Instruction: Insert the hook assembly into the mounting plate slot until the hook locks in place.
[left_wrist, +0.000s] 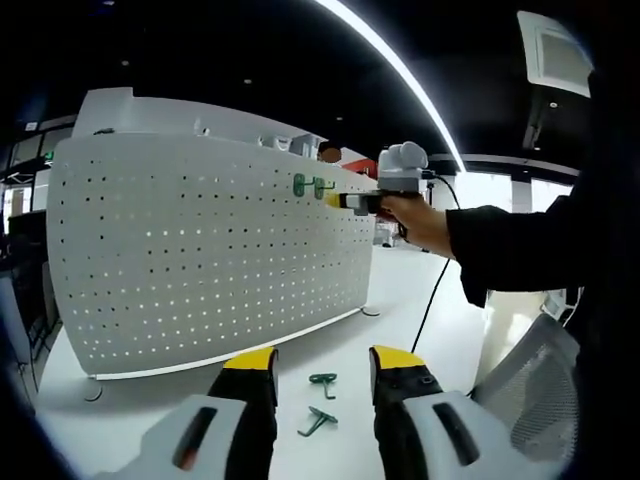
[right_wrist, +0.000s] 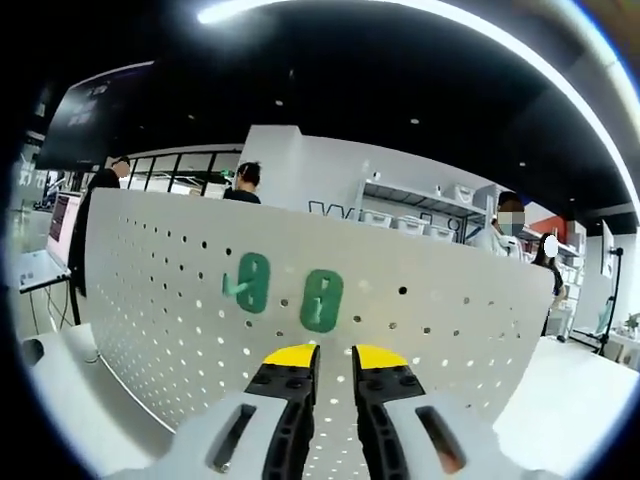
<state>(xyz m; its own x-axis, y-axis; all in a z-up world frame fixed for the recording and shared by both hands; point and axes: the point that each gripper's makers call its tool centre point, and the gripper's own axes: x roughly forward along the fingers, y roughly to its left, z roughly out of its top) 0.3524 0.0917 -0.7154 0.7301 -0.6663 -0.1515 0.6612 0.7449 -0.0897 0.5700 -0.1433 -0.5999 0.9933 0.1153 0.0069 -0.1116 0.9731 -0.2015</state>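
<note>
Standing upright on the white table (left_wrist: 420, 290), the perforated mounting plate (left_wrist: 200, 260) carried two green hooks (right_wrist: 322, 300) side by side near its top edge. Your right gripper (right_wrist: 333, 358) sat just before them, jaws a narrow gap apart, nothing between — your left gripper (left_wrist: 322, 360) hung wider, empty, above two loose green hooks (left_wrist: 322, 400) on the table.

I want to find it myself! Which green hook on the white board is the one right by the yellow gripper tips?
Find the big white board full of little holes standing on the table. Two green hooks hang side by side near its top. The one you want is the right hook, just above the right gripper; the left hook sits farther away.
</note>
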